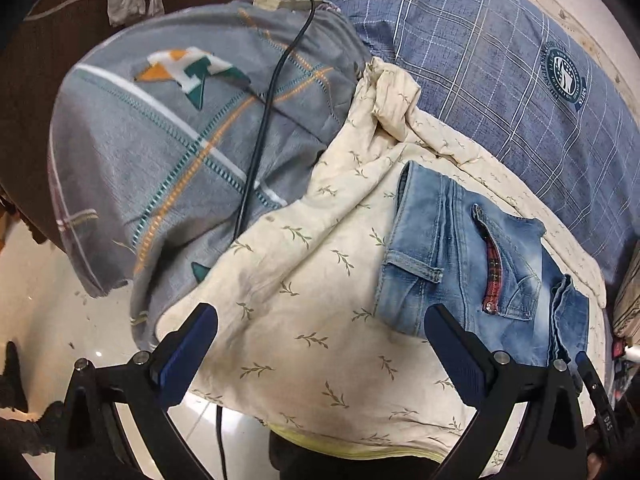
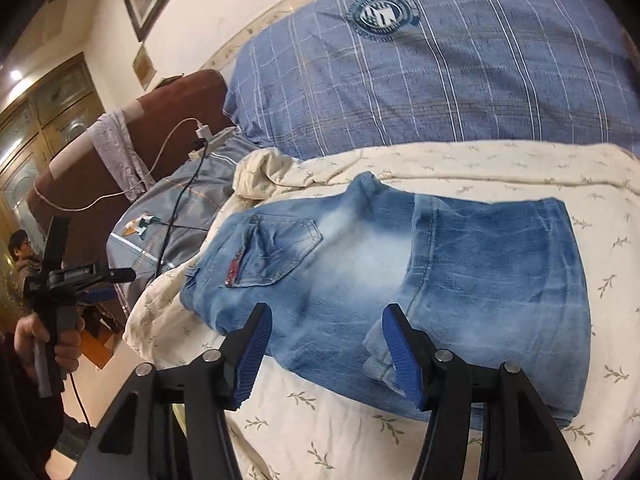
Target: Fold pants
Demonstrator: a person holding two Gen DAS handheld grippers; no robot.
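The blue denim pants (image 2: pixel 400 280) lie folded into a compact bundle on the cream leaf-print sheet (image 2: pixel 480 164). A back pocket with red plaid trim faces up. In the left wrist view the pants (image 1: pixel 460 248) sit at the right. My left gripper (image 1: pixel 320 332) is open and empty, hovering over the sheet left of the pants. It also shows at the far left of the right wrist view (image 2: pixel 92 274), held in a hand. My right gripper (image 2: pixel 328 332) is open and empty, just above the near edge of the pants.
A blue plaid duvet (image 2: pixel 440 80) lies behind the pants. A grey pillow (image 1: pixel 160 152) with a black cable (image 1: pixel 260 140) across it lies at the left. A brown headboard (image 2: pixel 172 96), white charger and floor edge are beyond.
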